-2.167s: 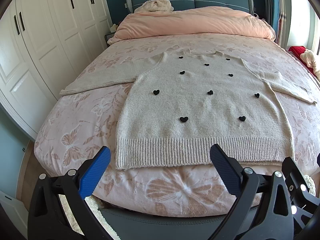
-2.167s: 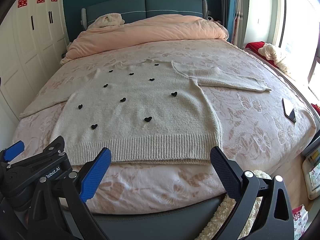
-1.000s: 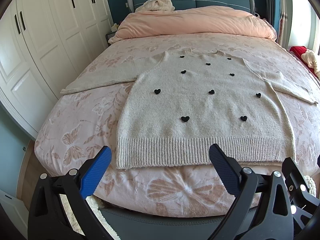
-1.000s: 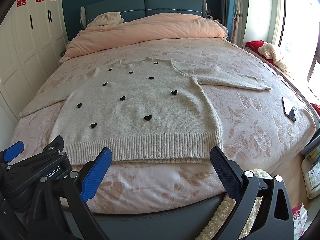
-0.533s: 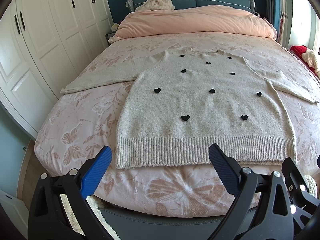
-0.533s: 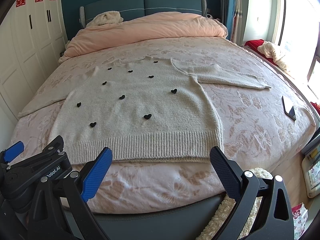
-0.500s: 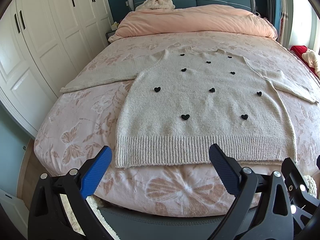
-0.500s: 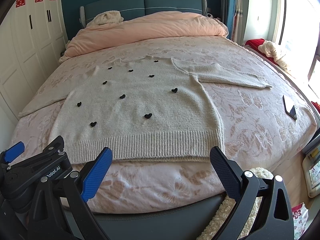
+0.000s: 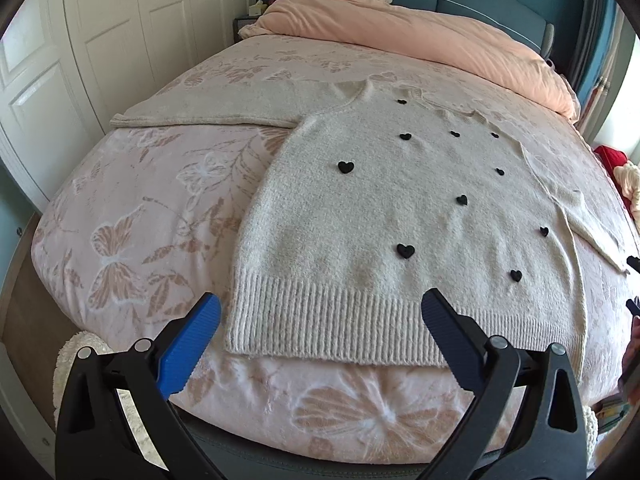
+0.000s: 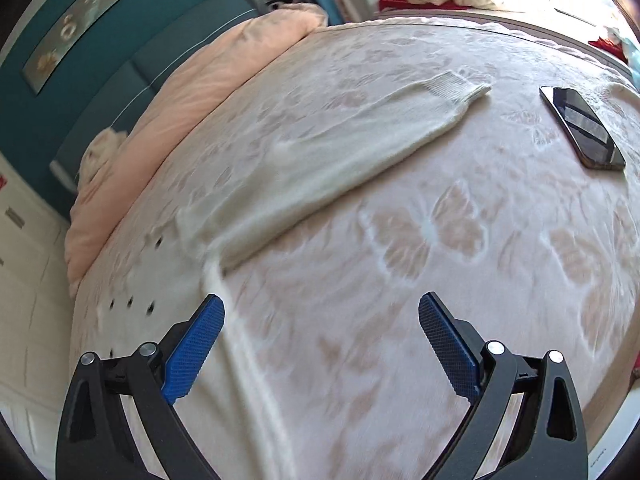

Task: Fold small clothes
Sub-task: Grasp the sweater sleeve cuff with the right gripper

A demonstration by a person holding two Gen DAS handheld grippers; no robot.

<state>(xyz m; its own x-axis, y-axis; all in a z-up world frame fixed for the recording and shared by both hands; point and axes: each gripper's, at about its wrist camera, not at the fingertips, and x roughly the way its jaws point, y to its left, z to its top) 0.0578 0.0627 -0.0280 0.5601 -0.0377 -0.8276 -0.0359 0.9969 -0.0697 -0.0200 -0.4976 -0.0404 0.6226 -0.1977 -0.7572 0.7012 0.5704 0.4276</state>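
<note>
A cream knit sweater (image 9: 400,216) with black hearts lies flat, front up, on the bed, both sleeves spread out. My left gripper (image 9: 320,320) is open and empty, just above the ribbed hem (image 9: 340,332) near its left corner. My right gripper (image 10: 320,320) is open and empty, low over the bedspread beside the sweater's right side. The right sleeve (image 10: 340,152) stretches away ahead of it, cuff (image 10: 460,88) at the far end. The view is motion-blurred.
The bed (image 9: 132,216) has a pink floral cover. A pink duvet (image 9: 400,28) is heaped at the headboard. A black phone (image 10: 580,128) lies on the bed right of the sleeve cuff. White wardrobe doors (image 9: 80,40) stand left of the bed.
Both grippers moved forward from the bed's foot. The left closed in on the hem's left part. The right swung right and forward, over the bed by the right sleeve.
</note>
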